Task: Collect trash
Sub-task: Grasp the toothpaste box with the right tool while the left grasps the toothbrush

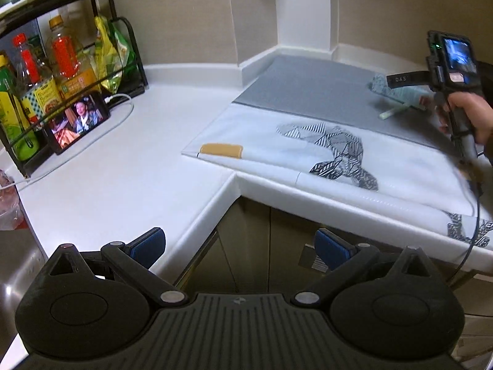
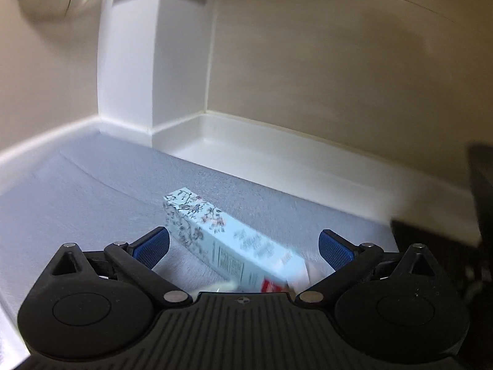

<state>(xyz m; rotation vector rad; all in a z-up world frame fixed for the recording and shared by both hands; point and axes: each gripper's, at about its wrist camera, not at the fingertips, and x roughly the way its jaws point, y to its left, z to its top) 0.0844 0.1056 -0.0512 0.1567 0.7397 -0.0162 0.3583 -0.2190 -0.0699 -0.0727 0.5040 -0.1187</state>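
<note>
I am at the reaching step: my right claw (image 2: 243, 248) is spread above the box (image 2: 228, 240) lying on the grey mat (image 2: 92, 185). Next I must lower and pinch it. My left claw (image 1: 238, 248) is spread, empty, off the tabletop (image 1: 123, 166).

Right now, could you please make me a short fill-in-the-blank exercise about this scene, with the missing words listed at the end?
1. The floral box lies on the ____ mat.
2. Both the left tool and the right tool have their fingers ____.
3. The phone leaning by the bottle rack is plugged into a ____ cable.
4. The pads on the fingers are ____ in colour.

Missing words: grey; open; white; blue
</note>
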